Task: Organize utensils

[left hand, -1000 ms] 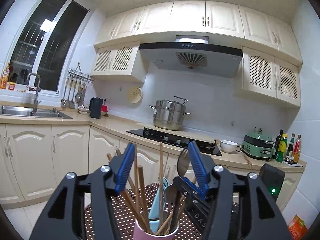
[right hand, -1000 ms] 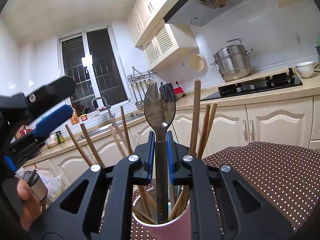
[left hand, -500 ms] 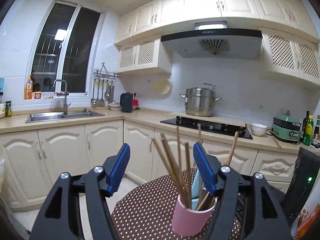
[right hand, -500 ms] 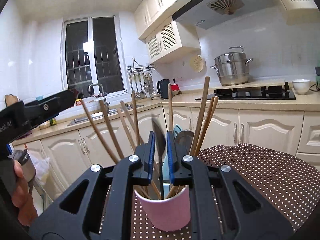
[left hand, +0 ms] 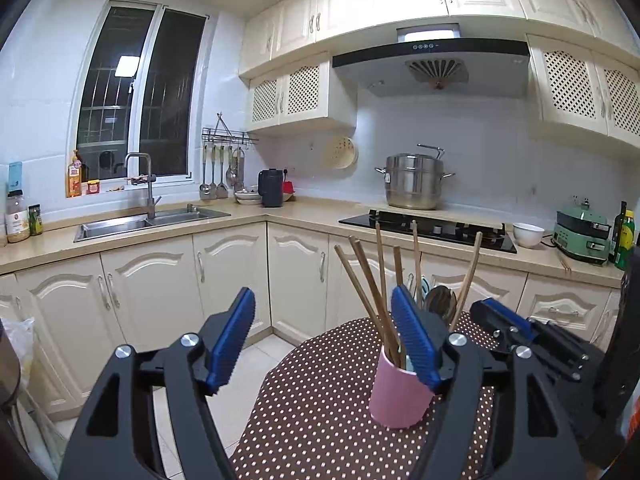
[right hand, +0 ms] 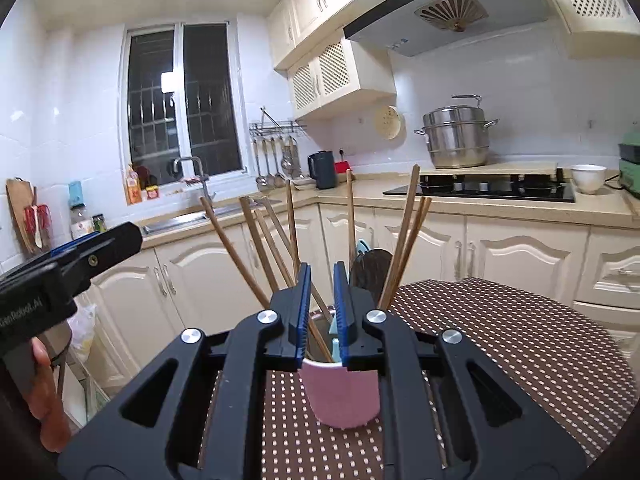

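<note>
A pink cup (left hand: 396,396) (right hand: 340,392) stands on a brown dotted tablecloth (left hand: 320,420) (right hand: 500,340). It holds several wooden chopsticks (left hand: 368,296) (right hand: 248,248), a dark spoon (right hand: 370,270) (left hand: 440,300) and a light blue utensil (right hand: 362,247). My left gripper (left hand: 324,340) is open and empty, pulled back to the left of the cup. My right gripper (right hand: 322,312) is just behind the cup's rim, its jaws slightly apart with nothing between them. It also shows in the left wrist view (left hand: 504,324).
Kitchen counters run behind, with a sink (left hand: 148,222), a black hob (left hand: 428,232), a steel steamer pot (right hand: 456,140), a white bowl (right hand: 588,178) and a kettle (right hand: 322,168). Tiled floor (left hand: 256,364) lies left of the table.
The dark spoon went down into the cup and my right gripper let it go and opened a little. Both grippers drew back from the cup; the left swung left.
</note>
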`<state>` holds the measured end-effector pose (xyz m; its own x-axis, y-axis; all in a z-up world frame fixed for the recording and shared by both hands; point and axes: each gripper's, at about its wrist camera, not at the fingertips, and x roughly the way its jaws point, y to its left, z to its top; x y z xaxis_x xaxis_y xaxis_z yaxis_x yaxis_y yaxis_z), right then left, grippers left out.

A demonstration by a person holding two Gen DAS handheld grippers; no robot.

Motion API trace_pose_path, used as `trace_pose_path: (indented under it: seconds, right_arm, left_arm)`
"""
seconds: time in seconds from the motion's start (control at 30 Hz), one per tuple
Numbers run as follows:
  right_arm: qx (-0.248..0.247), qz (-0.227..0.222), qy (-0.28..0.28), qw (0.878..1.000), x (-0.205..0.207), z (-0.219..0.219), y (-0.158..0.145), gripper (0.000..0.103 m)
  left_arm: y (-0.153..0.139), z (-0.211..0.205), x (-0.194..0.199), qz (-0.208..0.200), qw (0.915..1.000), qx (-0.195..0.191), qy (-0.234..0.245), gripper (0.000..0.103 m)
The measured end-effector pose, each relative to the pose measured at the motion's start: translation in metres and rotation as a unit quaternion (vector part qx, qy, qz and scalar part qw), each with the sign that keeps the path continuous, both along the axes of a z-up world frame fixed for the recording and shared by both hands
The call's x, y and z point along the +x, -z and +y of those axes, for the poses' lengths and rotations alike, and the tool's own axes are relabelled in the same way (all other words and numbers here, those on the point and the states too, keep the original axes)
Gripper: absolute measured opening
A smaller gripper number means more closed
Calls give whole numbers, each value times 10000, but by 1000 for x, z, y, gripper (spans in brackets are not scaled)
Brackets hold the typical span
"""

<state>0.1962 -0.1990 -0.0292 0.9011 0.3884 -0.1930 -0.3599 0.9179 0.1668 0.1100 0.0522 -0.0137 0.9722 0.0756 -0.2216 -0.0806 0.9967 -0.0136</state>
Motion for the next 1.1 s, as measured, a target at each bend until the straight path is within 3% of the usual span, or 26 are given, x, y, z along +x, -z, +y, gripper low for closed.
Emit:
trace_pose_path:
  seconds: [0.13, 0.2, 0.27, 0.3, 0.43, 0.53, 0.77, 0.93, 1.1]
  right_arm:
    - [-51, 86, 151, 9998, -20, -2, -12, 14]
    - [-56, 101, 198, 9997, -32, -3, -17, 24]
    - [-31, 78, 254, 9996, -43, -6, -22, 44]
    - [-18, 38, 296, 9996, -52, -8, -25, 50]
    - [-51, -10, 374, 9993, -76, -12, -33, 52]
    - [-119, -19, 439, 9990, -96, -15, -38, 65]
    - [-312, -131, 719, 9968, -139, -20, -51, 83]
    - [-349, -195, 804, 9960, -159, -22, -55, 92]
    - [-378, -367, 851, 9950, -177, -22, -63, 94]
  left_arm:
    - [-4, 0, -20, 6, 10000, -21, -8, 72]
    - [-6, 0, -32, -13, 10000, -7, 8, 72]
    - [-9, -3, -43, -59, 10000, 44, 1, 74]
    - [-10, -4, -50, -77, 9999, 68, 3, 74]
    - [-17, -9, -72, -152, 9998, 155, 50, 78]
    - [-23, -14, -92, -231, 9994, 258, 41, 81]
    - [-29, -16, -128, -294, 9991, 303, 56, 84]
    - [-36, -16, -147, -331, 9990, 262, 176, 84]
    - [-46, -14, -163, -495, 9984, 224, 162, 87]
